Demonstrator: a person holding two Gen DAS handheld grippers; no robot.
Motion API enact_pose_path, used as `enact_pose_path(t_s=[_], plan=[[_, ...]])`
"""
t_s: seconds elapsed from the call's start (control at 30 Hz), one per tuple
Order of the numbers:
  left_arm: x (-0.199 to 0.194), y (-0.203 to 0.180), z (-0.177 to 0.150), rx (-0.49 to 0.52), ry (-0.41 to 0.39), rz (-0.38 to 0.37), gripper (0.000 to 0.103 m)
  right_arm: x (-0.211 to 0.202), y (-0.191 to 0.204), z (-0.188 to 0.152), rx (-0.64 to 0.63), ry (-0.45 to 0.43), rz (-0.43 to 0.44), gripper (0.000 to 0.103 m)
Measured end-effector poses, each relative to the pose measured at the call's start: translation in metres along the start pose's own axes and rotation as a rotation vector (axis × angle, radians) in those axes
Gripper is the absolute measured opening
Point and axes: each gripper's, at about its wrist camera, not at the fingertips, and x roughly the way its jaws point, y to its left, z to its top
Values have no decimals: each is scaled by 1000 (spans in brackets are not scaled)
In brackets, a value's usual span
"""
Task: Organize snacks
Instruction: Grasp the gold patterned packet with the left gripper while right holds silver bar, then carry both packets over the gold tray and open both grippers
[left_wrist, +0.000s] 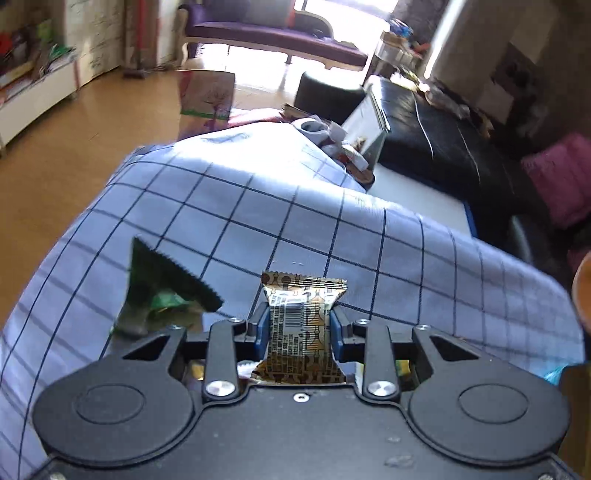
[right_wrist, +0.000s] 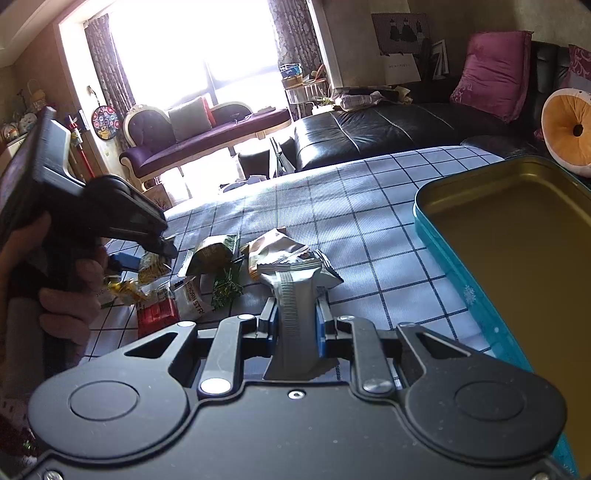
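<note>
In the left wrist view my left gripper (left_wrist: 300, 323) is shut on a gold and brown snack packet (left_wrist: 301, 325) with a barcode, its blue pads pressing both sides. A dark green packet (left_wrist: 162, 288) with a saw-tooth edge lies just left of it. In the right wrist view my right gripper (right_wrist: 296, 319) is shut on a grey snack packet (right_wrist: 295, 295) held upright. A pile of several snack packets (right_wrist: 207, 269) lies on the checked cloth ahead and to the left. The left gripper (right_wrist: 147, 258), held by a hand (right_wrist: 62, 295), hangs over that pile's left end.
An open teal tin (right_wrist: 461, 280) with a gold inside stands at the right on the blue checked tablecloth (right_wrist: 369, 199). Beyond the table are a black leather sofa (right_wrist: 388, 129), a purple bench (right_wrist: 207, 129) and a pink cushion (right_wrist: 495, 77). Small items and a book (left_wrist: 364, 122) sit at the table's far end.
</note>
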Motion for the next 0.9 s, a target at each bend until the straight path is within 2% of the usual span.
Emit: enact_pose_path(t_s=[0.1,0.17,0.37,0.57,0.9], plan=[[-29,-12,-8,4,-29,68,32,-1,0,0,-3,-4,-2,28],[-49,-21,-15,22,-68,38,32,-3,0,0,-5,-7,-2,28],[-85,-54,-35,144,-95,-41,32,-15,-2,4,-6,-41,-5,28],[-104,-67,-45,176,-106,-98,32,-36,-19,21,46,-77,10,28],[-114,-103,-67,276,-93,-173,32,-66,-81,59,160,-130,-173,28]])
